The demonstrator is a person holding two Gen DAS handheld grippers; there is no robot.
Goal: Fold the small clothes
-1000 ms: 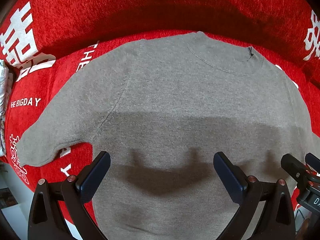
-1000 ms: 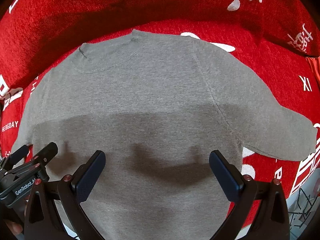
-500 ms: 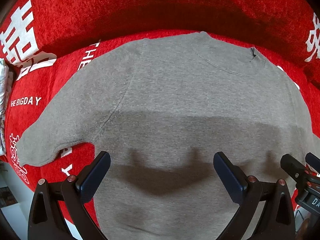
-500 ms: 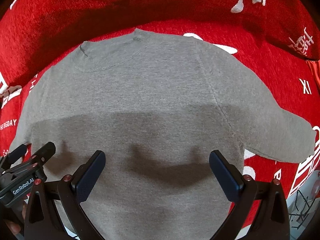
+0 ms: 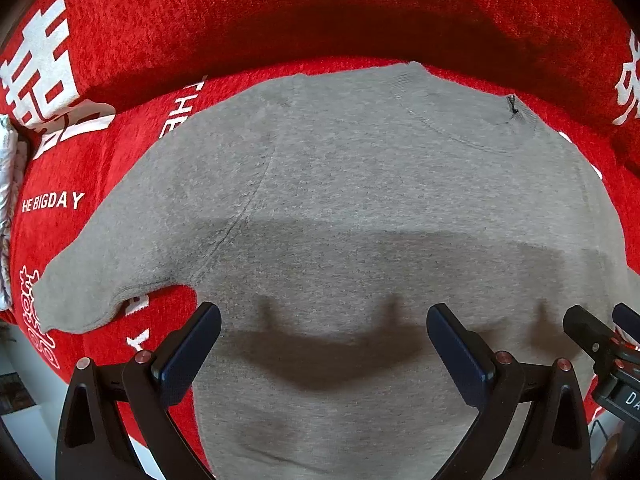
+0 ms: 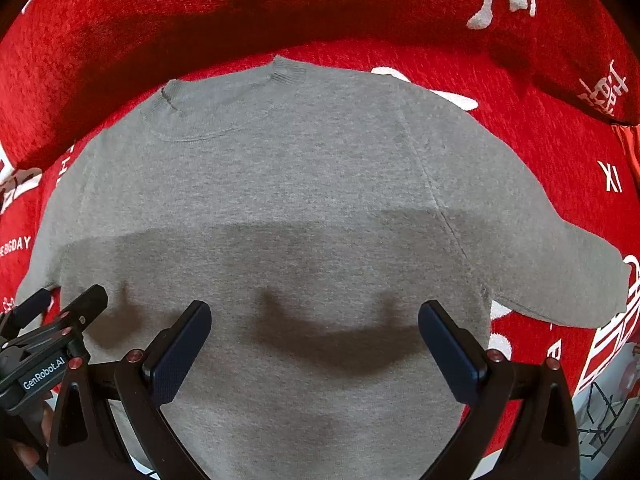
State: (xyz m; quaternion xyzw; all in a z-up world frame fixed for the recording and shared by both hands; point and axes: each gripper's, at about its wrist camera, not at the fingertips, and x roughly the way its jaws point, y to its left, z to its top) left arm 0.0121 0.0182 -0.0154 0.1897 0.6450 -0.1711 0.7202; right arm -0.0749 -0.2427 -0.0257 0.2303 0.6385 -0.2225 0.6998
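A small grey knit sweater (image 5: 360, 208) (image 6: 288, 184) lies flat on red fabric, neckline away from me, both short sleeves spread to the sides. My left gripper (image 5: 324, 340) hovers open above the sweater's lower left part, nothing between its fingers. My right gripper (image 6: 316, 336) hovers open above the lower right part, also empty. Each gripper shows at the edge of the other's view: the right gripper (image 5: 600, 344) and the left gripper (image 6: 52, 320). The hem lies below the frames and is hidden.
The red cover (image 5: 120, 184) (image 6: 560, 152) with white lettering runs under the sweater, and a red cushion (image 5: 280, 12) rises behind the neckline. A patterned white cloth (image 5: 6, 200) lies at the far left. A wire rack (image 6: 600, 412) stands low at the right.
Both views have drifted slightly, with the sweater sliding a little lower in the frames. Both grippers stay open and empty.
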